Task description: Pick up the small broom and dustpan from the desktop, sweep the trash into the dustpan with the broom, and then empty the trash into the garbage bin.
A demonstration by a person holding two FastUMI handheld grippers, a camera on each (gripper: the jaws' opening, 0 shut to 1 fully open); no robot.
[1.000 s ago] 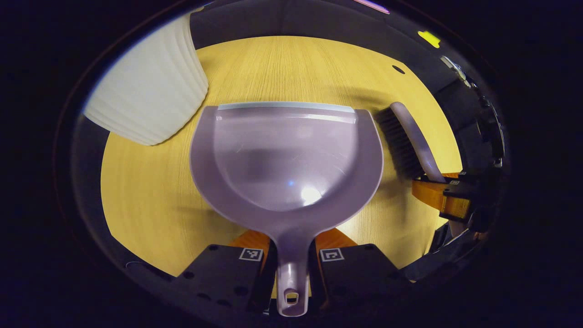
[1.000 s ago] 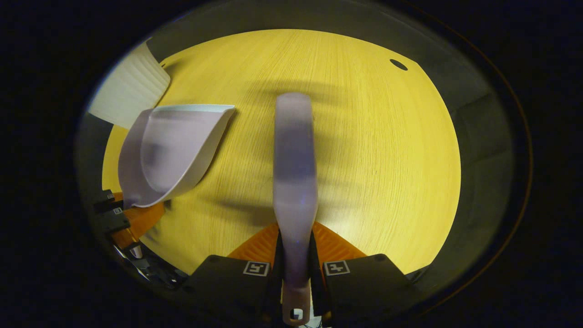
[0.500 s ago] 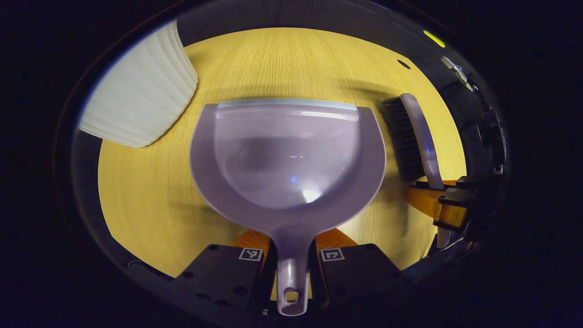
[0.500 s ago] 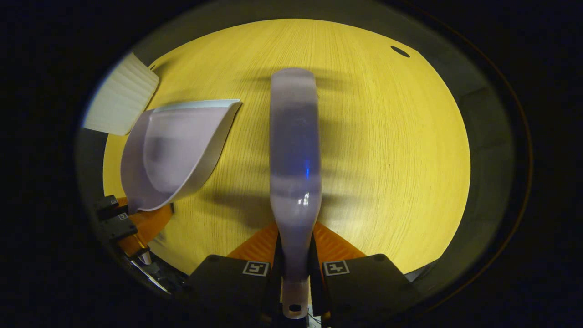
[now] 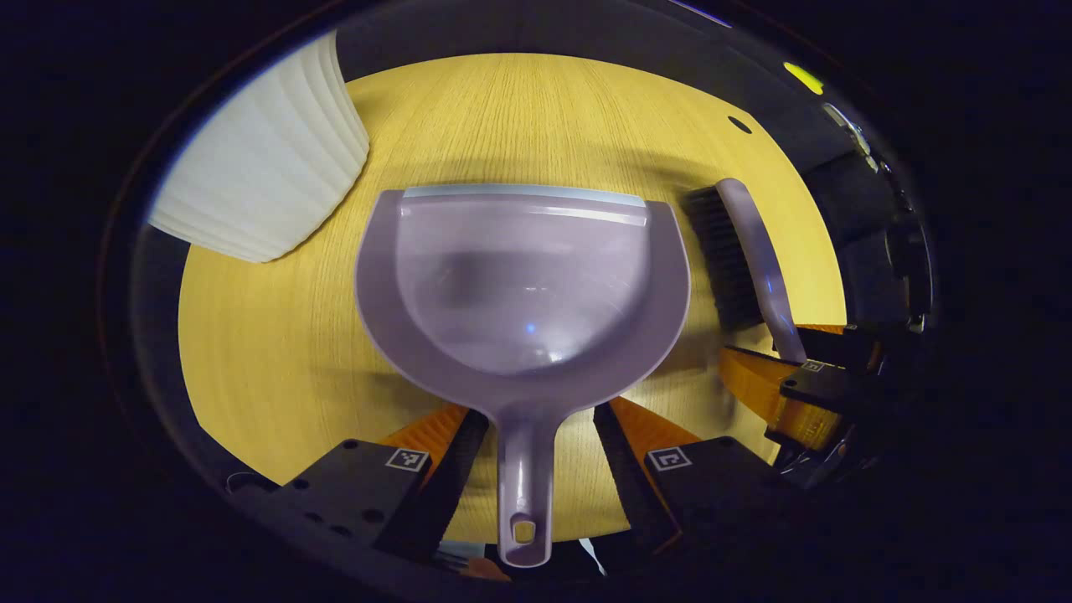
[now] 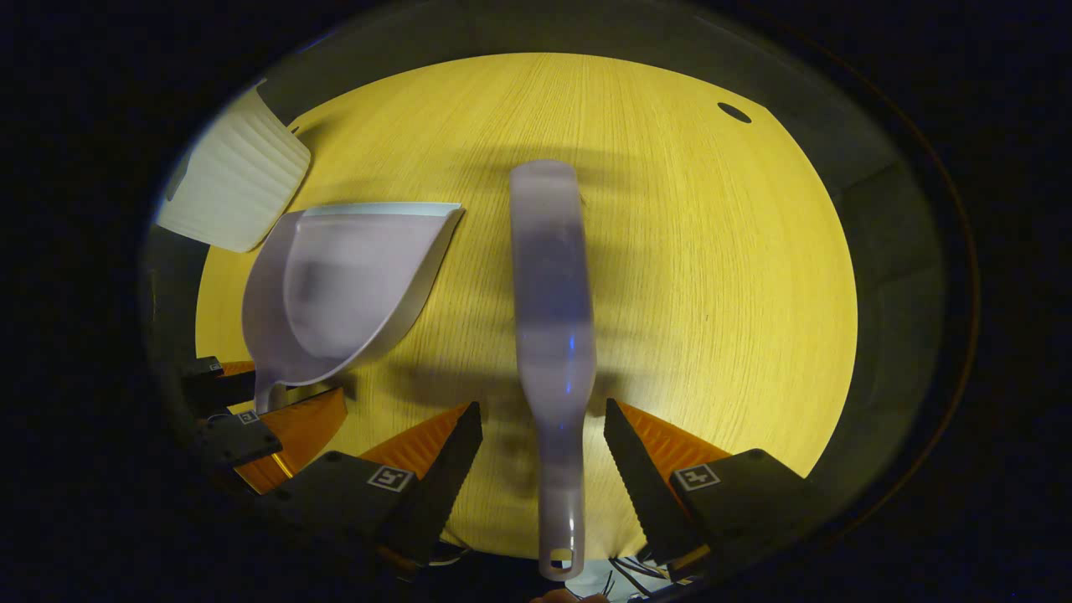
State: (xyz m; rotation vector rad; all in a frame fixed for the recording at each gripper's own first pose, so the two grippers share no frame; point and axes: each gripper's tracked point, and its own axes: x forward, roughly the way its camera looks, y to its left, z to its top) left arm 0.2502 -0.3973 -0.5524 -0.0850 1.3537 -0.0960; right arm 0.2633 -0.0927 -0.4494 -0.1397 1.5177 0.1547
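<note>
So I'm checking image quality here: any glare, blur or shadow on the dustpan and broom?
Left gripper view: sharp, a small glint inside the dustpan, which shades the desktop beneath. Right gripper view: the broom back looks smeared, and broad soft shadows cross the desktop around it.

A staged recording booth set up like a household desk; a pale wood-grain surface [image 6: 687, 276] lit warm yellow, with a small dark round hole [image 6: 734, 112] near its far corner; dark cloth walls close in around it. A ribbed white bin [image 5: 260, 180] stands at the surface's far left edge.
</note>
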